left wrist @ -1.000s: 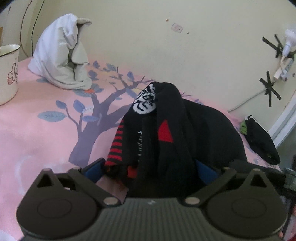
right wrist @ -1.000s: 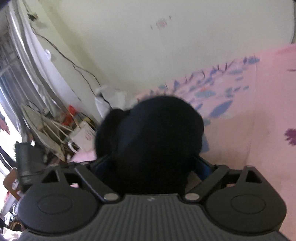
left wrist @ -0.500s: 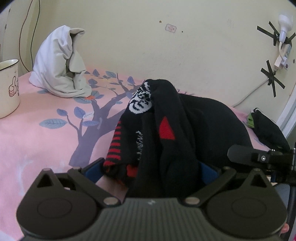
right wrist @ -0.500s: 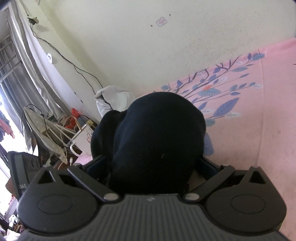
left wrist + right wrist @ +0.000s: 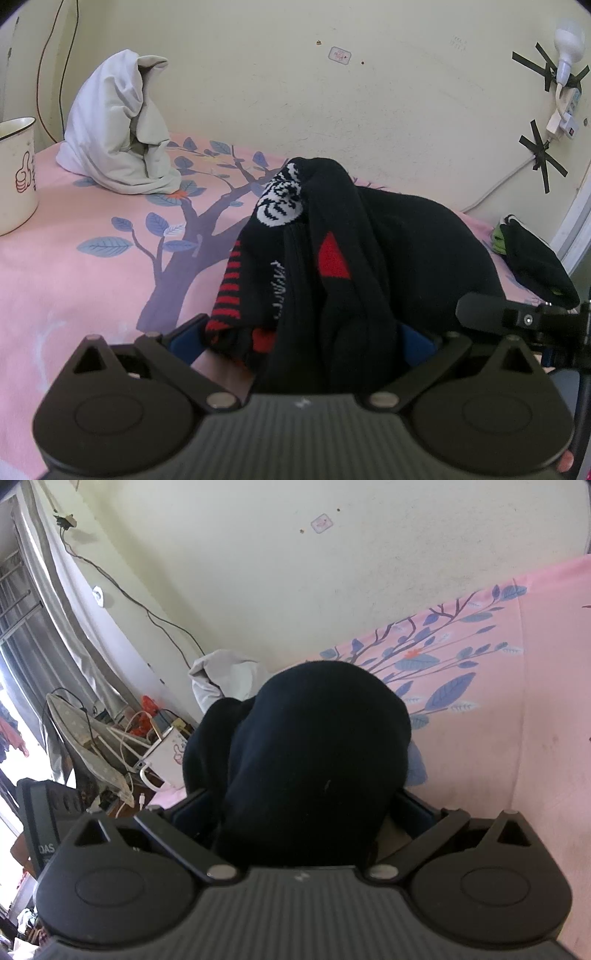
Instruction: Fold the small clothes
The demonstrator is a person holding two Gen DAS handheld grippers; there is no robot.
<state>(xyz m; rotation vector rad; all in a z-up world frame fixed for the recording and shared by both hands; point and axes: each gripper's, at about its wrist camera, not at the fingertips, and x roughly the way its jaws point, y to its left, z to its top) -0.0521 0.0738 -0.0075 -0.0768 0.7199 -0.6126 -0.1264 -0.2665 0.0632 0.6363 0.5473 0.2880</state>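
Observation:
A black garment [image 5: 369, 258] with red stripes, a red triangle and a white knitted pattern bulges up from the pink tree-print bedsheet [image 5: 74, 266]. My left gripper [image 5: 299, 339] is shut on its near edge, and the bunched cloth hides its blue pads. In the right wrist view the same black garment [image 5: 317, 753] fills the middle as a plain dark mound. My right gripper [image 5: 299, 808] is shut on it, fingertips buried in the fabric. Part of the right gripper's body [image 5: 517, 321] shows at the left wrist view's right edge, close beside the garment.
A white cloth heap [image 5: 118, 129] leans against the wall at the back left, near an enamel mug [image 5: 16, 173]. A dark folded item with green trim [image 5: 535, 266] lies at the far right. Past the bed are an ironing board [image 5: 85, 738] and cables.
Both grippers have stayed shut on the black garment. The right gripper's body came into the left wrist view from the right. The right wrist view turned a little, showing more of the wall.

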